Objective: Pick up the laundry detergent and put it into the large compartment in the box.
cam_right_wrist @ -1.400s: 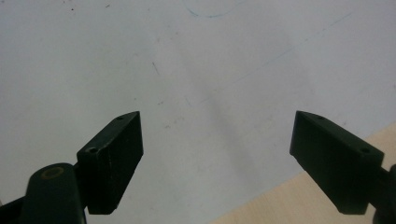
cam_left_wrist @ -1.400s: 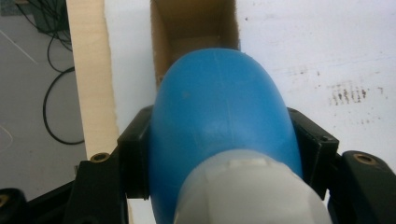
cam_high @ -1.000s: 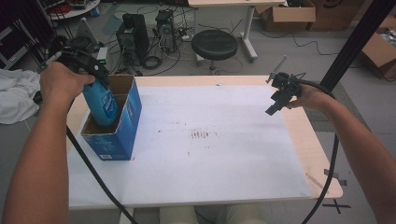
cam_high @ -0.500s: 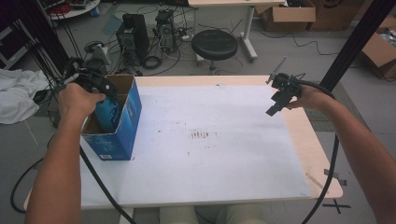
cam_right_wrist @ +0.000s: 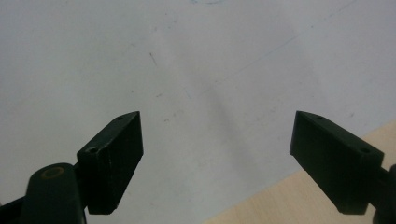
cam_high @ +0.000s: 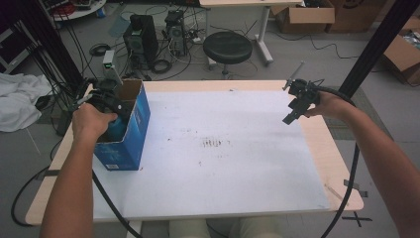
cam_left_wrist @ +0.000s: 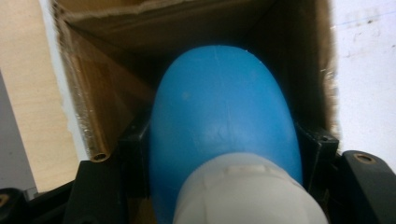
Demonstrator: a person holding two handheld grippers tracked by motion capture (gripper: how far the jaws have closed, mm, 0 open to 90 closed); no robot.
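The left gripper (cam_high: 113, 110) is lowered into the open top of the blue cardboard box (cam_high: 130, 144), which stands near the left edge of the table (cam_high: 317, 163), toward its far left corner. Its jaws are clamped on a blue bottle (cam_left_wrist: 224, 121), one on each side of the body; probably the bottle is held from above so that it can go straight down between the box walls. In the left gripper view the bottle is smooth, rounded and bright blue, with a white part, maybe the cap or neck, nearest to the camera. It is already inside the box, with the brown inner walls around it, but I cannot tell if it touches the bottom.

The right gripper (cam_high: 297, 106) hangs over the far right part of the table, its jaws wide apart with nothing between them, well apart from the box; it seems only to wait.
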